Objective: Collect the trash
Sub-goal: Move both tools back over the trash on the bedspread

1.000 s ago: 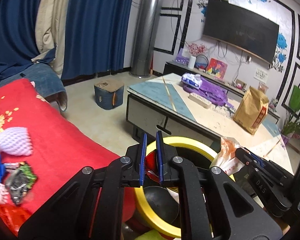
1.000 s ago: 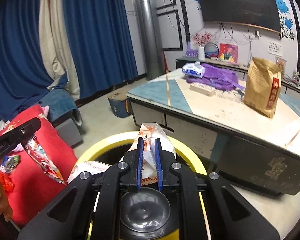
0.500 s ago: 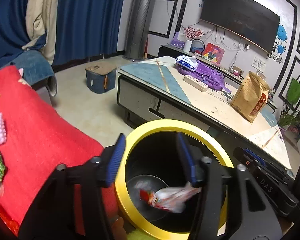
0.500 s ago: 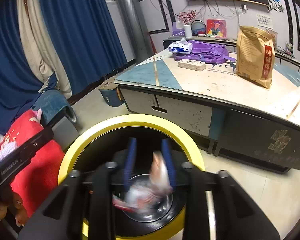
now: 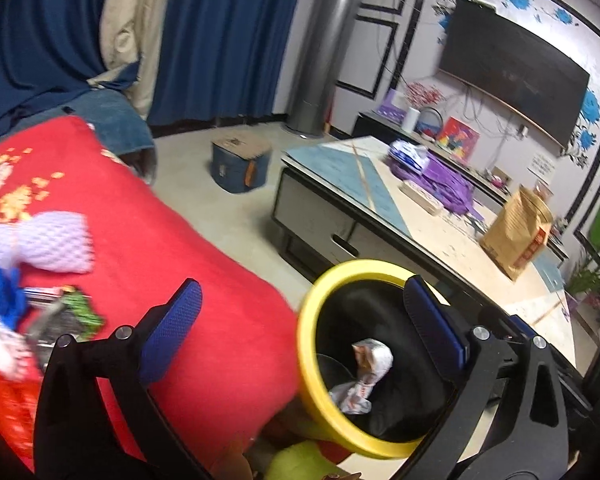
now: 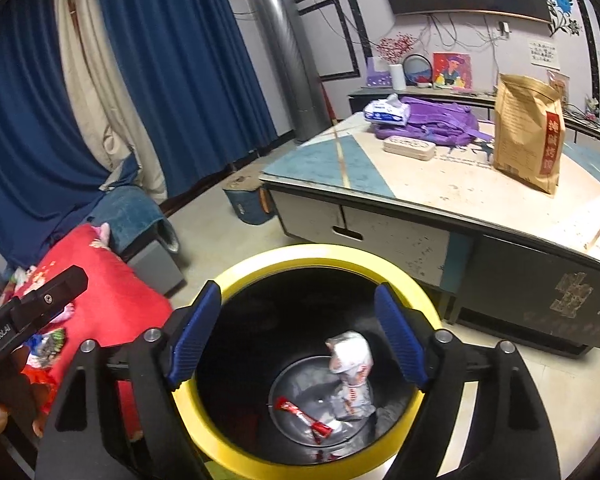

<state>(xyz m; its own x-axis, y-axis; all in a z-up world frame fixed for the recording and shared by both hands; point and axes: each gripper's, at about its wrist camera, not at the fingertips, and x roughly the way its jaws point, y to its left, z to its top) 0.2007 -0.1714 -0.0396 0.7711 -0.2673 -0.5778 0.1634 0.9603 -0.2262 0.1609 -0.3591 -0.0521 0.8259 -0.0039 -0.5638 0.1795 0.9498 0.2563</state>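
Bin (image 6: 324,254): round, yellow rim, black inside, standing on the floor; it is the landmark for all places below.
White wrapper (image 6: 352,364): crumpled, inside the bin, leaning upright on the bottom toward the right side. The left wrist view shows it too (image 5: 370,364).
Red wrapper (image 6: 304,420): small and long, lying flat on the bin's bottom, just left of the white wrapper; I cannot tell if they touch.
Right gripper (image 6: 298,338): directly above the bin's mouth, jaws spread wide, nothing between them. Its blue pads (image 6: 194,338) stand over the rim's left and right sides.
Left gripper (image 5: 302,330): above the bin's left edge, jaws also wide and empty. One pad is over the red cover, the other over the bin's far side.
Red cover (image 5: 140,216): a seat or bed with yellow flowers, touching the bin on its left.
Other trash: left of the bin, on the red cover, well apart from it. A white foam net (image 5: 56,242), a blue piece (image 5: 0,292) and a green-grey wrapper (image 5: 66,316) lie close together; this part is blurred.
Low table (image 6: 440,184): behind the bin, across a strip of floor. On it stand a brown paper bag (image 6: 528,132), a purple bag (image 6: 440,120), a tissue pack (image 6: 386,112) and a flat box (image 6: 408,146).
Blue stool (image 5: 240,166): on the floor behind the bin, left of the table.
Curtains (image 6: 172,60): blue, far behind the bin to the left.
TV (image 5: 512,76): on the wall beyond the table.
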